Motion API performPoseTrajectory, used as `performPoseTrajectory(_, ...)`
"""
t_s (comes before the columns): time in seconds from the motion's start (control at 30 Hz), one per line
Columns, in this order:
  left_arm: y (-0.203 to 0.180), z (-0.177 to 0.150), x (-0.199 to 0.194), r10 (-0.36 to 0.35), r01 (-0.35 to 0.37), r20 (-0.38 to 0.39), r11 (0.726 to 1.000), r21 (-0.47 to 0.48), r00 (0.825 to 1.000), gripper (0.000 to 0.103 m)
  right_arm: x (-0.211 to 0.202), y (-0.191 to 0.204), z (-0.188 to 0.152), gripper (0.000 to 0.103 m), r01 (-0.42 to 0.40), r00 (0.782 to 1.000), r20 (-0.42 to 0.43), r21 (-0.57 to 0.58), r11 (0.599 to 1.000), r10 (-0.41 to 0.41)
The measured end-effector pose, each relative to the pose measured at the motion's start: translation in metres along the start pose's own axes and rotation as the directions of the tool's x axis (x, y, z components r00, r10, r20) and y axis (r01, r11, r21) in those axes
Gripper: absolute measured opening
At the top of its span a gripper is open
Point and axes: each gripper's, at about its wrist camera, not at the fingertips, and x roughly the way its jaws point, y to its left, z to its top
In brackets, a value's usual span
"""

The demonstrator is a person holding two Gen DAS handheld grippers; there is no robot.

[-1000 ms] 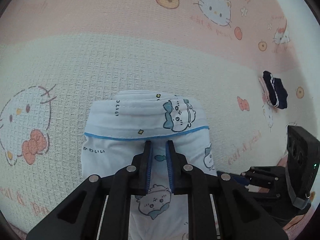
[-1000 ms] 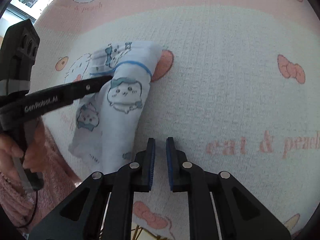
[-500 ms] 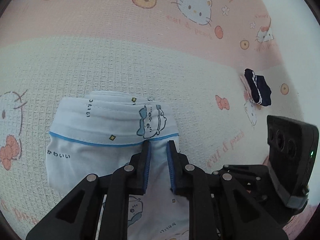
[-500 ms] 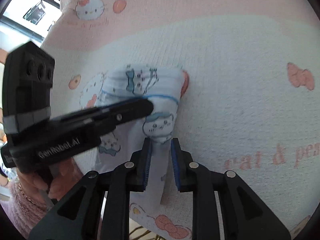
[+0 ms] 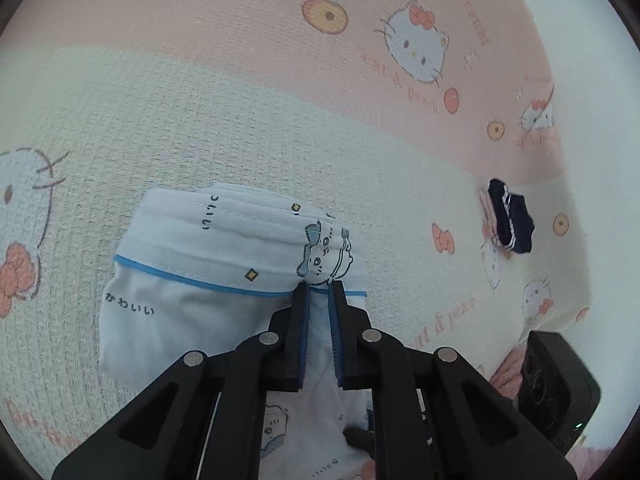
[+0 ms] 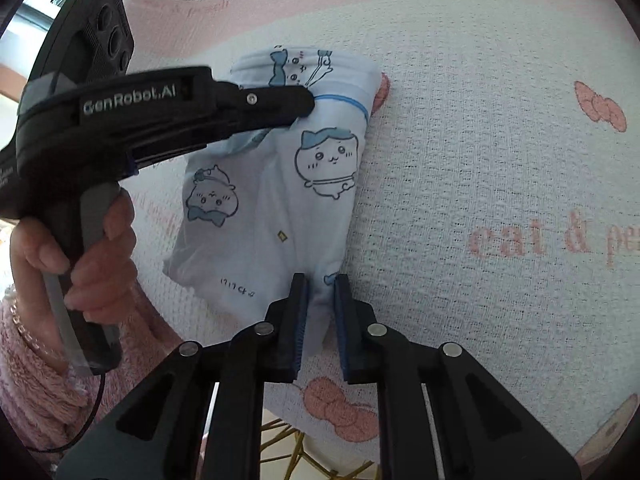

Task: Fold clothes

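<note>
Grippers, left and right, now both pinch the garment; earlier the right one gripped nothing.

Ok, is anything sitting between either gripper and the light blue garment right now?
Nothing visible. The left gripper is at the blue-trimmed fold of the light blue garment with cloth between its fingers, and the right gripper has the garment's near end between its fingers. The dark folded item lies well off to the side.
</note>
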Motion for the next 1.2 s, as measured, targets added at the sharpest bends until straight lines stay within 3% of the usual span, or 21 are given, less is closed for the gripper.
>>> performPoseTrajectory(0.07,0.004,-0.004,-0.026,0.004,-0.001,0.049,0.999,-0.048,0.999,0.014,-0.001,0.003,-0.005,0.016,0.003,1.000,-0.007,-0.012,1.000,-0.003)
performPoseTrajectory(0.17,0.009,-0.022,-0.042,-0.007,0.008,0.018,0.998,-0.065,1.000,0.018,-0.009,-0.005,0.001,0.017,-0.041,0.998,0.044,0.062,0.997,0.038)
performPoseTrajectory(0.23,0.015,-0.039,-0.033,0.040,-0.043,-0.050,0.997,-0.065,0.998,0.019,-0.003,0.000,0.007,0.020,-0.010,0.999,0.042,0.034,0.999,0.008)
performPoseTrajectory(0.33,0.029,-0.059,-0.017,0.141,-0.152,-0.135,0.986,-0.074,0.981,0.019,0.010,0.004,0.001,0.019,0.035,0.999,-0.016,-0.004,0.999,-0.035)
performPoseTrajectory(0.47,0.044,-0.059,-0.044,0.169,-0.176,-0.052,0.958,-0.225,0.984,0.020,0.007,0.003,-0.011,0.020,-0.005,0.999,-0.031,0.020,1.000,0.006)
performPoseTrajectory(0.53,0.048,-0.063,-0.056,0.174,-0.173,-0.025,0.944,-0.282,0.985,0.030,0.003,-0.003,-0.014,0.021,-0.033,0.999,-0.026,0.051,0.998,0.034)
performPoseTrajectory(0.6,0.052,-0.077,-0.058,0.140,-0.147,-0.044,0.932,-0.331,0.989,0.045,0.000,-0.005,-0.012,0.028,-0.048,0.999,-0.010,0.078,0.996,0.049)
performPoseTrajectory(0.63,0.053,-0.086,-0.056,0.127,-0.140,-0.059,0.927,-0.347,0.990,0.047,0.002,-0.003,-0.011,0.030,-0.048,0.999,-0.005,0.070,0.996,0.049)
performPoseTrajectory(0.77,0.055,-0.118,-0.045,0.121,-0.155,-0.111,0.912,-0.381,0.986,0.047,0.007,0.013,-0.009,0.036,0.013,1.000,0.008,-0.033,0.999,-0.013)
performPoseTrajectory(0.87,0.046,-0.121,-0.043,0.140,-0.162,-0.087,0.925,-0.342,0.986,0.043,-0.005,0.008,-0.019,0.027,0.063,0.998,0.016,-0.085,0.994,-0.062)
performPoseTrajectory(0.9,0.042,-0.121,-0.042,0.132,-0.151,-0.082,0.932,-0.328,0.988,0.027,-0.005,0.007,-0.020,0.021,0.053,0.999,0.012,-0.078,0.995,-0.053)
performPoseTrajectory(0.93,0.039,-0.119,-0.041,0.130,-0.148,-0.077,0.938,-0.315,0.988,0.021,-0.006,0.005,-0.021,0.019,0.041,0.999,0.008,-0.072,0.997,-0.041)
performPoseTrajectory(1.1,0.029,-0.092,-0.043,0.193,-0.197,-0.038,0.956,-0.219,0.980,0.017,-0.005,0.015,-0.030,0.016,0.033,0.999,-0.011,-0.086,0.996,-0.034)
performPoseTrajectory(1.2,0.032,-0.079,-0.062,0.229,-0.219,0.015,0.946,-0.238,0.973,0.018,0.008,0.037,-0.036,0.016,-0.031,0.999,-0.046,-0.112,0.993,0.026)
